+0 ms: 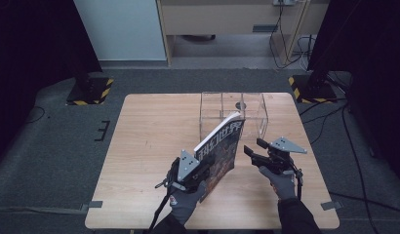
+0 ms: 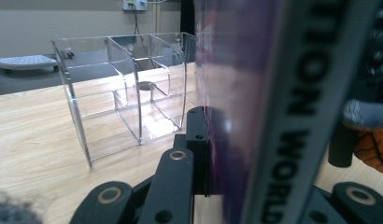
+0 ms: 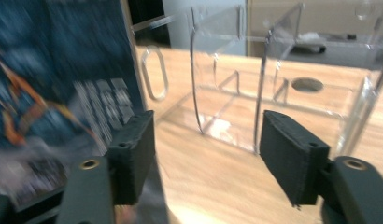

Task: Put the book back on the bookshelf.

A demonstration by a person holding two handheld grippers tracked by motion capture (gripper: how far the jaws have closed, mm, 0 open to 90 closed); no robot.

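A magazine [image 1: 220,146] with a dark illustrated cover stands on edge, tilted, on the wooden table [image 1: 149,146]. Its top corner leans toward a clear acrylic organizer [image 1: 251,112]. My left gripper [image 1: 208,170] is shut on the magazine's lower part. In the left gripper view the pale spine of the magazine [image 2: 255,93] sits tight between the jaws of that gripper [image 2: 236,154]. My right gripper [image 1: 254,146] hovers just right of the magazine, open. In the right gripper view the right gripper [image 3: 208,158] has only table between its jaws, with the magazine [image 3: 63,93] beside its left jaw.
The organizer [image 2: 124,93] has several open compartments and stands at the table's far middle [image 3: 283,79]. Beyond the table are dark stands with striped bases [image 1: 90,90] and cables on the floor. A gloved hand [image 2: 367,116] shows behind the magazine.
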